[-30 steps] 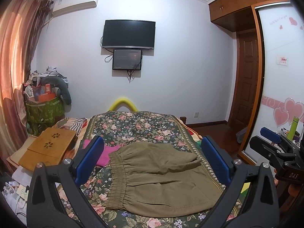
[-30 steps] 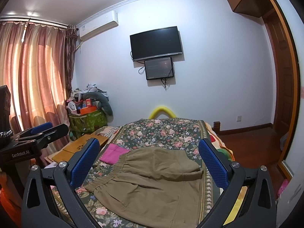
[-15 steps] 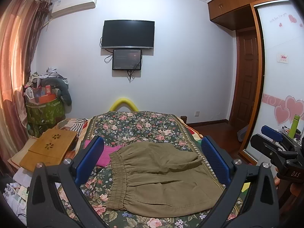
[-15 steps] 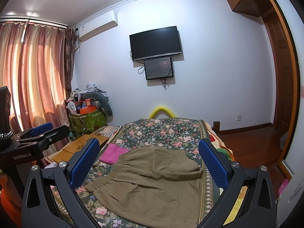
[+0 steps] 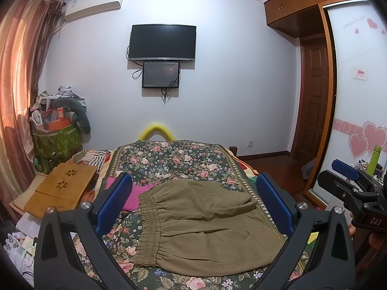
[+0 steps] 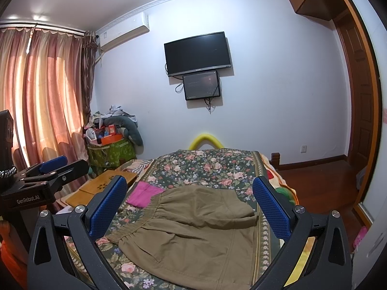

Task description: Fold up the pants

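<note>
Olive-green pants (image 5: 205, 224) lie on the floral bedspread (image 5: 174, 159), elastic waistband to the left, the far leg folded over. They also show in the right wrist view (image 6: 198, 236). My left gripper (image 5: 193, 205) is open and empty, held above and short of the pants. My right gripper (image 6: 191, 207) is open and empty too, likewise above the pants. The right gripper shows at the right edge of the left wrist view (image 5: 350, 188); the left gripper shows at the left edge of the right wrist view (image 6: 46, 174).
A pink cloth (image 5: 130, 193) lies beside the waistband. A wooden lap tray (image 5: 60, 188) sits left of the bed. A cluttered green bin (image 5: 55, 140) stands by the curtain. A wardrobe (image 5: 358, 120) and a door (image 5: 314, 96) are at the right.
Almost nothing has changed. Both grippers stay open above the pants with only a slight drift of the view.
</note>
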